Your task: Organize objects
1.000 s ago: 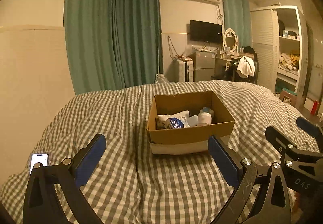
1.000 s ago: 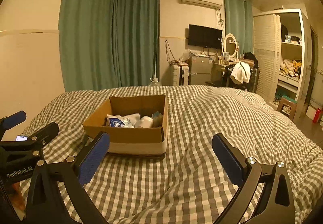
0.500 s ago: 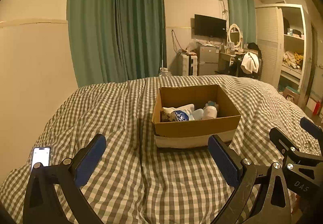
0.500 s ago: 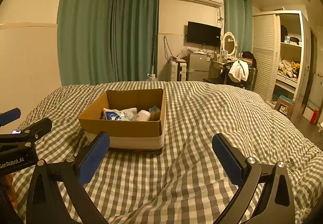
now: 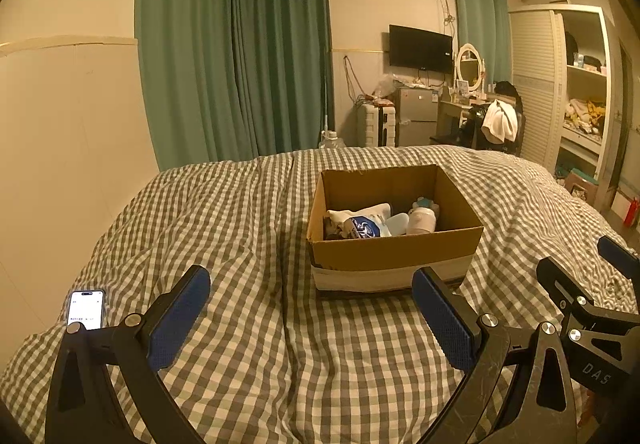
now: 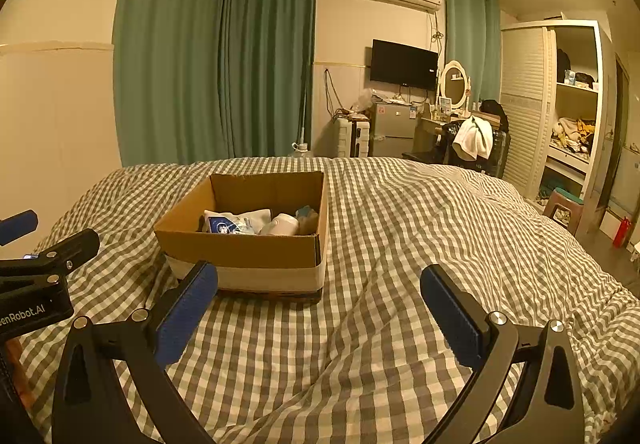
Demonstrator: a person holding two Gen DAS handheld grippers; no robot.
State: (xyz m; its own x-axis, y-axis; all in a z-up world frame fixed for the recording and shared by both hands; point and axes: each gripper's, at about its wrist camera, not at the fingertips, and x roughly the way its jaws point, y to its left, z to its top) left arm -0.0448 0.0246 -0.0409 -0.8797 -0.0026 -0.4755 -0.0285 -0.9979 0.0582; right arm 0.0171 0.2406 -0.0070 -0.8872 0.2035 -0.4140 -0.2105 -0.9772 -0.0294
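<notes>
While phone (image 5: 85, 309) lit in left view, right view hides it.

Bed in grey-white checked cover (image 5: 248, 228), open cardboard box (image 5: 394, 250) on it — lit phone (image 5: 85, 309) near its left edge

Bed (image 5: 240, 364): we see it spread below both grippers, running back toward the far wall.
Cardboard box (image 5: 394, 250): on the bed, ahead of us, nearer the right finger in the left wrist view and nearer the left finger (image 6: 188, 308) in the right wrist view.
Box contents: a pouch (image 5: 366, 226) at the left inside, a bottle (image 5: 420, 220) to its right.
Phone (image 5: 86, 310): on the bed, far left, well apart from the box.
Curtains (image 6: 216, 60): behind the bed, left of the television (image 6: 403, 64).
Wardrobe (image 6: 560, 104): at our right, beyond the bed.
Chair (image 6: 476, 144): behind the bed, between television and wardrobe.
</notes>
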